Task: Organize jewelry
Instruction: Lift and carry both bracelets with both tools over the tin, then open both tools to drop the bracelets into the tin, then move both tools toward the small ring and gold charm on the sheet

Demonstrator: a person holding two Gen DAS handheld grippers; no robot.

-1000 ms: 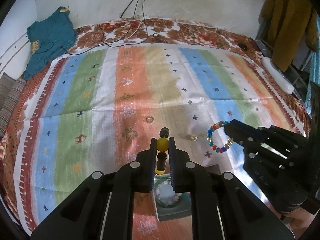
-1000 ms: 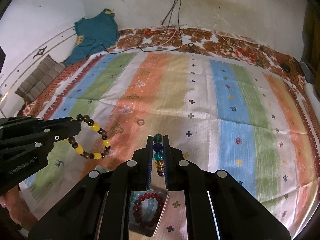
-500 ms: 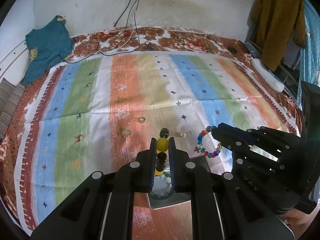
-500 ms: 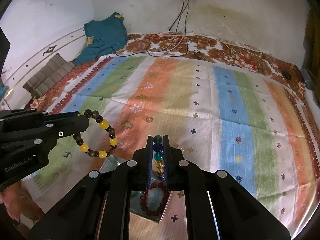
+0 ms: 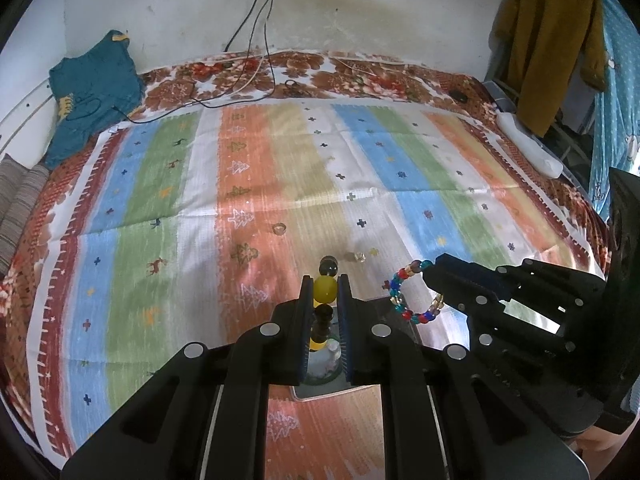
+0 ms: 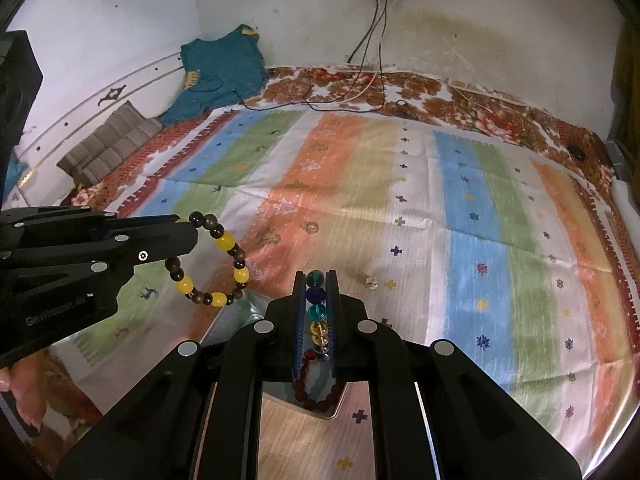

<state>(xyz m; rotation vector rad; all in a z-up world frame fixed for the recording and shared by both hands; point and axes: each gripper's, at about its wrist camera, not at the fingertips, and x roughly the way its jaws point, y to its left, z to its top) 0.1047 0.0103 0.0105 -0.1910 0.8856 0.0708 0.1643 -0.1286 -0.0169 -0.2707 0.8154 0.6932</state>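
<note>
Left gripper [image 5: 325, 294]: lower centre of the left wrist view, jaws clamped on a yellow-and-dark bead bracelet [image 5: 324, 290]. In the right wrist view the same bracelet [image 6: 218, 260] hangs as an open loop from the fingertips at left of frame, above the cloth.

Right gripper [image 6: 316, 300]: lower centre of the right wrist view, jaws clamped on a multicoloured bead bracelet [image 6: 316, 308]. In the left wrist view that bracelet [image 5: 408, 292] dangles from the tips at right of centre.

Metal tray [image 5: 360, 390]: lower centre, directly under the left gripper, on the striped cloth. Contents seen between the fingers: a pale green-rimmed ring-shaped piece [image 5: 324, 360], only partly visible; kind cannot be told.

The tray [image 6: 340, 394] also shows under the right gripper in the right wrist view. Contents: a dark red bead bracelet [image 6: 316, 388], lying flat on the tray floor.

Striped cloth [image 5: 160, 240]: covers the bed, mid frame. Loose on it, beyond the grippers: a small finger ring [image 5: 279, 229] on the orange stripe, and a small pale bead-like piece [image 5: 360, 256] to its right, well apart from the tray.

Far edge: teal garment [image 5: 92, 92] at upper left against the wall; cables [image 5: 260, 40] running down from a wall socket at top centre; mustard garment [image 5: 556, 44] hanging at upper right.
</note>
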